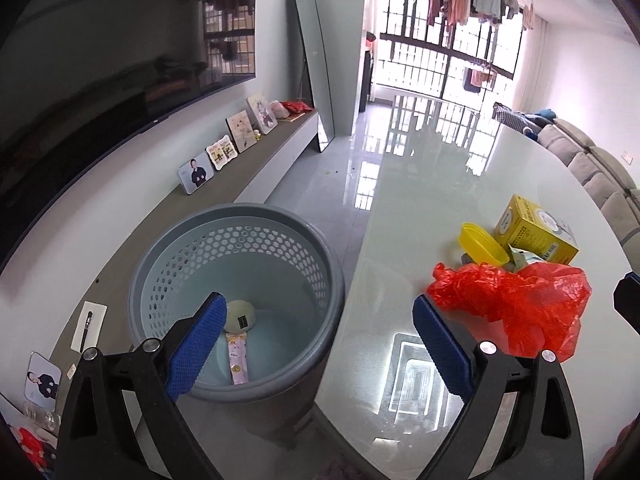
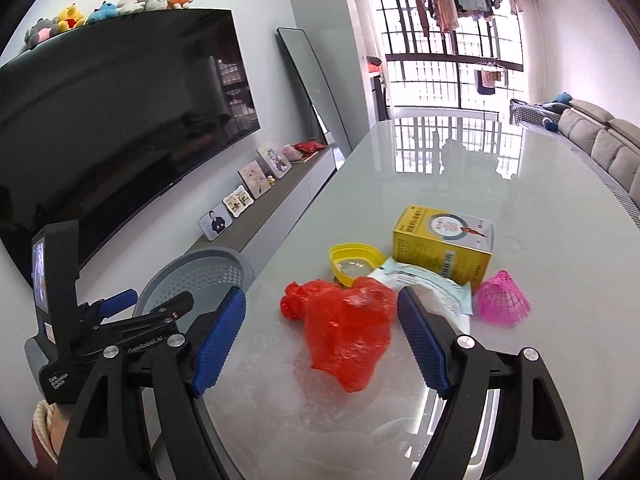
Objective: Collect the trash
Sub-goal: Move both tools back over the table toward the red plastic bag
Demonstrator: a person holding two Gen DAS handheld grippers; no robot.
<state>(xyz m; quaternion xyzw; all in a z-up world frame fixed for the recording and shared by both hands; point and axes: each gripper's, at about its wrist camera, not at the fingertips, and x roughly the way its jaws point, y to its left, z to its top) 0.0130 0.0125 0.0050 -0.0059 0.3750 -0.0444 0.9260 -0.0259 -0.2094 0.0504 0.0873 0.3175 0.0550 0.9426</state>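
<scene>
A red plastic bag (image 2: 348, 332) lies crumpled on the glossy table (image 2: 480, 168); my right gripper (image 2: 322, 300) hovers over it, open, its blue pads on either side and not touching it. Behind the bag are a yellow lid (image 2: 354, 262), a yellow box (image 2: 444, 240), a white-and-teal wrapper (image 2: 432, 288) and a pink foam net (image 2: 504, 298). My left gripper (image 1: 319, 304) is open and empty above the table's left edge, beside the grey bin (image 1: 236, 216). In the bin lie a pale round item (image 1: 240, 314) and a pink sachet (image 1: 238, 362). The red bag (image 1: 516, 308) lies just right of the left gripper.
The bin (image 2: 200, 276) stands on the floor against the table's left side. A low TV shelf (image 1: 240, 184) with photo frames runs along the wall under a big screen (image 2: 120, 120). A sofa (image 2: 608, 140) lines the right. A leaning mirror (image 1: 314, 64) stands further back.
</scene>
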